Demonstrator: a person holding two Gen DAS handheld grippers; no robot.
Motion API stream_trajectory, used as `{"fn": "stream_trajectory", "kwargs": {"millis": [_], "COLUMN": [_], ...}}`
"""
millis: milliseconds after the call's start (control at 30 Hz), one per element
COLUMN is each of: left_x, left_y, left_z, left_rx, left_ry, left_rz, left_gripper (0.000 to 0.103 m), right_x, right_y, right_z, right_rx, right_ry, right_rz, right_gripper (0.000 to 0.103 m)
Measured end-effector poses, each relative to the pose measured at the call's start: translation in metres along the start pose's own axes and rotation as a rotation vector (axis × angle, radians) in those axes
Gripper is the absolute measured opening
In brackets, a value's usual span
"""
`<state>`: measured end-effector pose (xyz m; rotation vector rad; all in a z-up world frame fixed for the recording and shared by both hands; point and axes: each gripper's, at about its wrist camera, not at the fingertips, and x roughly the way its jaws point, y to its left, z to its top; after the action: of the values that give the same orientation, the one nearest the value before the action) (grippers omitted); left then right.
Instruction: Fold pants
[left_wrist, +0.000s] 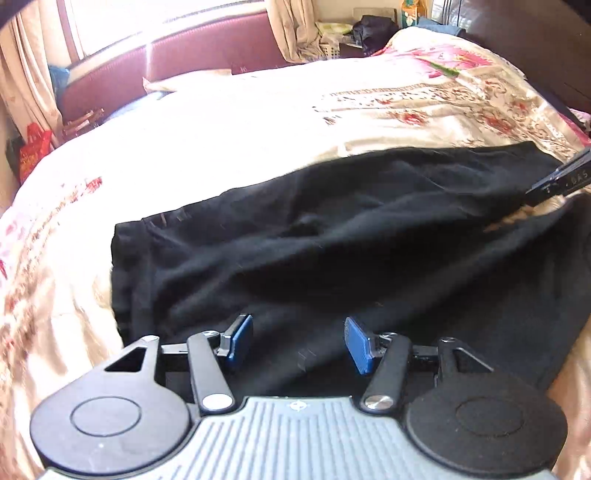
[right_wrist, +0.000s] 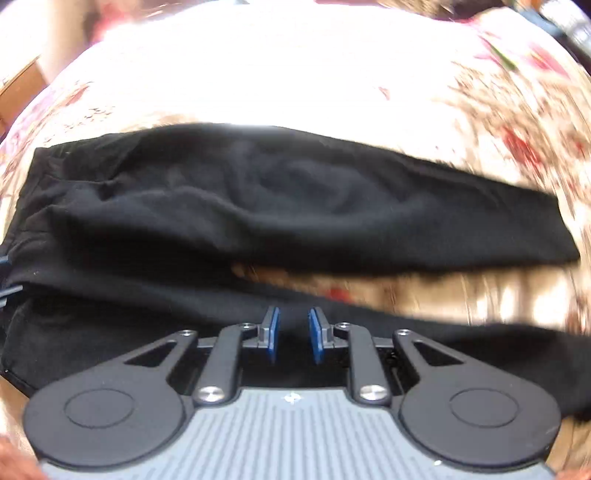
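Floral bedspread (left_wrist: 258, 140) under black pants (left_wrist: 332, 240).

left gripper (left_wrist: 298, 341) agape — right gripper (right_wrist: 294, 335) narrower

pants (left_wrist: 332, 251): black | bedspread (left_wrist: 221, 147): cream, red-pink floral | gripper pads (left_wrist: 242, 338): blue

Strong daylight from window (left_wrist: 110, 29); bedspread (left_wrist: 229, 122) overexposed to glare. Right wrist view motion-blurred toward edges. Fisheye curvature at borders.
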<state>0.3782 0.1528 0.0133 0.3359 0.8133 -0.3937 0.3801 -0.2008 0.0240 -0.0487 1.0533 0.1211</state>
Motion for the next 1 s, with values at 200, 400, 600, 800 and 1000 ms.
{"fn": "stream_trajectory", "kwargs": {"millis": [200, 400, 600, 800, 1000], "left_x": [0.053, 0.078, 0.098, 0.118, 0.137], "left_y": [0.082, 0.125, 0.147, 0.162, 0.155], "left_z": [0.043, 0.067, 0.072, 0.083, 0.078], "left_rx": [-0.025, -0.008, -0.023, -0.021, 0.047], "left_ry": [0.010, 0.012, 0.052, 0.094, 0.223], "left_rz": [0.101, 0.107, 0.056, 0.006, -0.064], "left_gripper": [0.070, 0.070, 0.073, 0.075, 0.078], "right_x": [0.056, 0.106, 0.141, 0.154, 0.160], "right_y": [0.023, 0.045, 0.051, 0.051, 0.046], "right_z": [0.100, 0.139, 0.145, 0.150, 0.156], "right_rx": [-0.281, -0.401, -0.485, -0.554, -0.573], "right_ry": [-0.021, 0.019, 0.093, 0.123, 0.176], "right_rz": [0.034, 0.066, 0.082, 0.109, 0.142], "right_gripper": [0.024, 0.031, 0.034, 0.035, 0.036]}}
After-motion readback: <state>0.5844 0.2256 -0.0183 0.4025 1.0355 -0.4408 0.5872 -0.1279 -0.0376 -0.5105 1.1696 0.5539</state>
